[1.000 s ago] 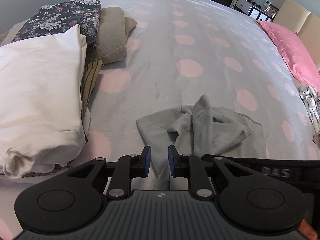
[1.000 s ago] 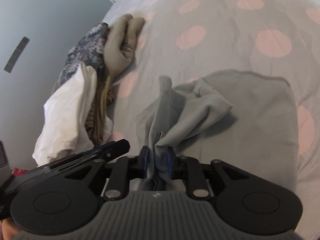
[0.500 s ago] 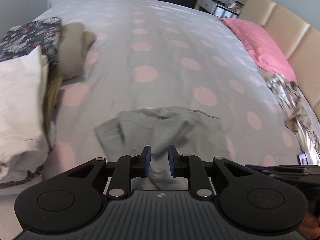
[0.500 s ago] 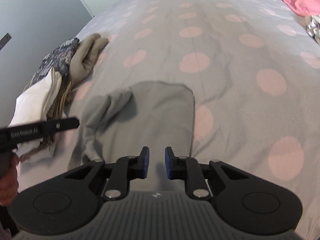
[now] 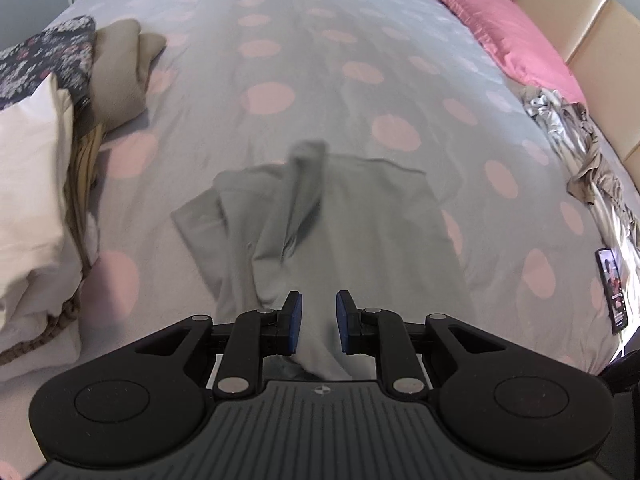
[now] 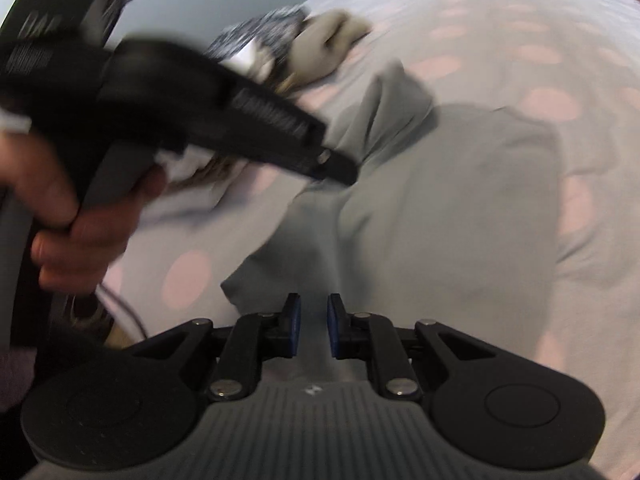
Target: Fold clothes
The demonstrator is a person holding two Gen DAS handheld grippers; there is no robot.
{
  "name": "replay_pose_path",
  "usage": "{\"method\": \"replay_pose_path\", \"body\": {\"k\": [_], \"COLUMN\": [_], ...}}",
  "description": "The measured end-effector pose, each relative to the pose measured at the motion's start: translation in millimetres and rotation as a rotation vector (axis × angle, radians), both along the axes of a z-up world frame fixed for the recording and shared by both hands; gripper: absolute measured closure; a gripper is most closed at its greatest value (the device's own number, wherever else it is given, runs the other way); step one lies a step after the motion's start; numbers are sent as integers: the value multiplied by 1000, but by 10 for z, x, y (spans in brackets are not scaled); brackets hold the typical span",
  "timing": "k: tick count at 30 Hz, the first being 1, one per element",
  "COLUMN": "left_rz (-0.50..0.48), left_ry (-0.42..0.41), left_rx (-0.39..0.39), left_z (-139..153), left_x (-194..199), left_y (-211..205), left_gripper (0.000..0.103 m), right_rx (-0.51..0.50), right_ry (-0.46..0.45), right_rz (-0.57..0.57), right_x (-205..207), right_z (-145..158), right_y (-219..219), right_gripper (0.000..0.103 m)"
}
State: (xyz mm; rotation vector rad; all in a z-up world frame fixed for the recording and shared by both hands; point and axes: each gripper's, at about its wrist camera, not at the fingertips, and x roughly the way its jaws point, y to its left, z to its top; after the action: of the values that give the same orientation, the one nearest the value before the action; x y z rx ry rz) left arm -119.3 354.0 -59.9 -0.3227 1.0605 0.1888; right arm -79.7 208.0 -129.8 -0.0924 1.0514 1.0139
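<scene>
Two blue-padded fingers of the left gripper point(image 5: 318, 322) stand spread in the left wrist view, with a fold of the grey garment point(image 5: 360, 216) running between them but not pinched. The garment lies partly flattened on the grey bedspread with pink dots point(image 5: 320, 60), one narrow strip of it rumpled and raised along its middle. Left of the garment sits a stack of folded clothes: a white piece point(image 5: 32, 184) nearest, a dark floral piece point(image 5: 44, 56) behind it and a beige piece point(image 5: 120, 68) beside that. Right of the garment, along the bed's edge, lie crumpled silvery and tan clothes point(image 5: 576, 140) and a phone point(image 5: 612, 288) with a lit screen. A pink pillow point(image 5: 512, 40) rests against the cream padded headboard point(image 5: 592, 40) beyond them.

In the right wrist view, the right gripper point(image 6: 313, 326) is also parted, hovering just over the near edge of the grey garment point(image 6: 460, 200) with nothing between its pads. A hand point(image 6: 76, 216) holds the left gripper's handle; that gripper point(image 6: 340, 168) is blurred and reaches across to the garment's raised left fold, and whether it touches the cloth cannot be told here. The folded stack point(image 6: 320, 48) shows blurred beyond it.
</scene>
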Motion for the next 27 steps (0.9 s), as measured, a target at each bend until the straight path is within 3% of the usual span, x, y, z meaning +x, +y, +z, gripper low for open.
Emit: {"method": "replay_pose_path", "body": {"k": [4, 16, 21, 24, 27], "left_rz": [58, -12, 21, 69, 116], "left_ry": [10, 112, 103, 124, 139], "left_rx": [-26, -85, -116, -140, -214], "left_z": [10, -164, -128, -164, -244], "left_x": [-116, -405, -587, -706, -814], "left_y": [158, 24, 33, 60, 98], "left_gripper": [87, 87, 72, 71, 71], "right_rx": [-35, -133, -184, -214, -260], "right_ry": [12, -36, -74, -84, -99], "right_rz": [29, -146, -127, -94, -62], "right_x": [-39, 260, 142, 64, -25], "right_z": [-43, 69, 80, 59, 16], "right_y": [-6, -635, -773, -823, -841], "right_gripper": [86, 81, 76, 71, 69]}}
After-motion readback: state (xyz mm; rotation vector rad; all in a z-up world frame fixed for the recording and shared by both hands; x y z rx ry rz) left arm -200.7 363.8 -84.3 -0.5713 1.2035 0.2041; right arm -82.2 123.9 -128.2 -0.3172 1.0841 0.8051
